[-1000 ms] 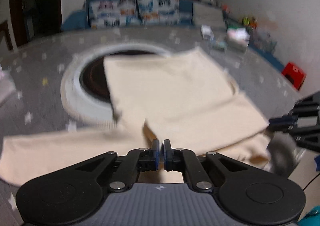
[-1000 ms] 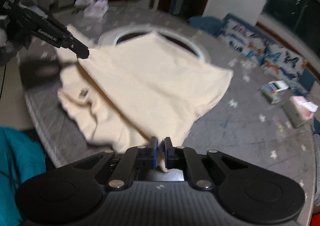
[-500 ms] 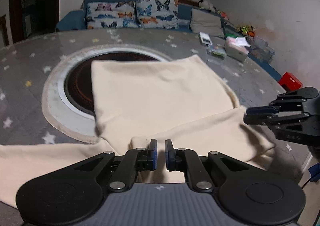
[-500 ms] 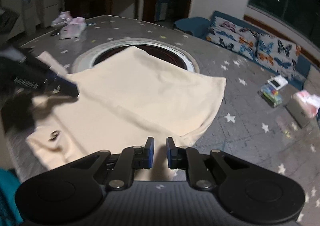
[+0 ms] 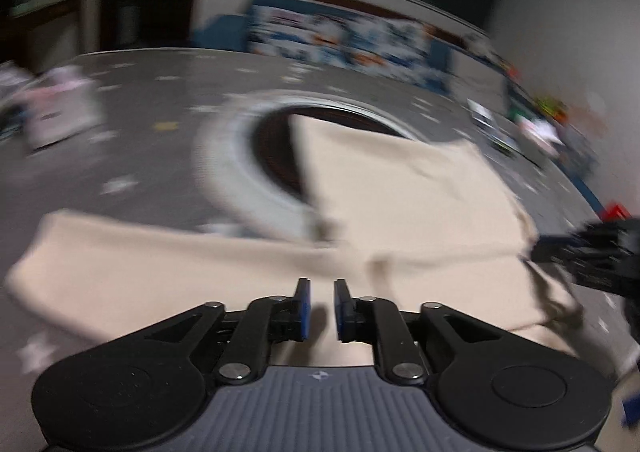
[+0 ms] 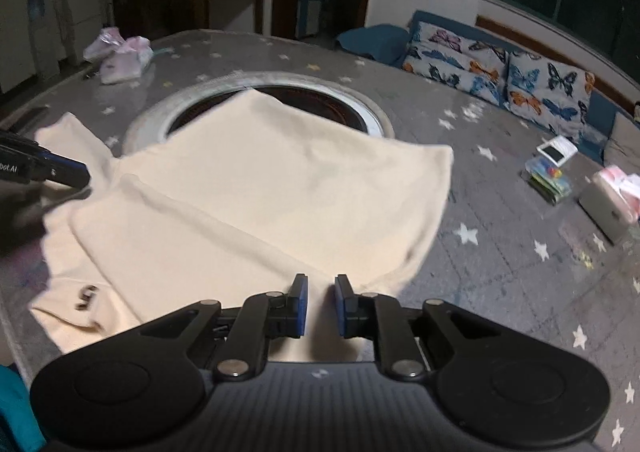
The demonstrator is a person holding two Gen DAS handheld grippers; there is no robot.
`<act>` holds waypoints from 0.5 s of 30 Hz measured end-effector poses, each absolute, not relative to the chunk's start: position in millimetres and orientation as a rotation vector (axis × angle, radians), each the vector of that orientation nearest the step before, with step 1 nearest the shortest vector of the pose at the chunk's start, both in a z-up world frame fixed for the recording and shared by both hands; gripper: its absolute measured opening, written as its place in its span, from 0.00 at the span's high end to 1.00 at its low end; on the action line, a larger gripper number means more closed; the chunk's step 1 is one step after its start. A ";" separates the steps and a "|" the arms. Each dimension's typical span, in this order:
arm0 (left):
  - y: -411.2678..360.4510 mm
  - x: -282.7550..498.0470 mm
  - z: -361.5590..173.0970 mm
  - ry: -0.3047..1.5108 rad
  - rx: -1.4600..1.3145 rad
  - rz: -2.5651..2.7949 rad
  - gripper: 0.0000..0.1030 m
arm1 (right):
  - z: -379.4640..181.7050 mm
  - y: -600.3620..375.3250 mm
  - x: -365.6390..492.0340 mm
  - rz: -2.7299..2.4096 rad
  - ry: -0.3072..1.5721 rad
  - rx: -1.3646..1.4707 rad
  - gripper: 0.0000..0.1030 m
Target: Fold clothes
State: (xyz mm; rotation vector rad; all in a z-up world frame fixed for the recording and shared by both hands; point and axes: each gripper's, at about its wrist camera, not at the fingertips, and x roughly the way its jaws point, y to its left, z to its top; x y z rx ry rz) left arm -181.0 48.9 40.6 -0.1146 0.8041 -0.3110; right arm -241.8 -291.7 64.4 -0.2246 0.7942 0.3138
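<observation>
Cream garment (image 6: pixel 256 188) lies on the desk (image 6: pixel 500 264), its unfolded sleeve (image 5: pixel 132 256) running toward the desk's left edge, nearer the left gripper (image 5: pixel 320 310). Both it and the right gripper (image 6: pixel 320 306) have jaws opening, empty, above cloth.

Left-wrist view motion-blurred throughout; cream garment (image 6: pixel 280 188) near edge hidden behind gripper body.

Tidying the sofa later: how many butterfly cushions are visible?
3 butterfly cushions, side by side on the sofa beyond the table: left, middle, right. Others may lie beyond the frame.
</observation>
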 end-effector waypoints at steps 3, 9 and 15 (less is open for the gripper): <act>92.3 -189.9 42.8 0.785 -0.168 -0.137 0.69 | 68.8 -282.5 -245.2 0.344 0.776 -0.246 0.86; 158.4 -196.2 39.5 0.742 -0.246 0.172 0.58 | 72.5 -268.2 -246.7 0.387 0.768 -0.265 0.85; 173.7 -179.8 31.9 0.750 -0.278 0.227 0.58 | 74.8 -260.8 -250.9 0.401 0.762 -0.269 0.85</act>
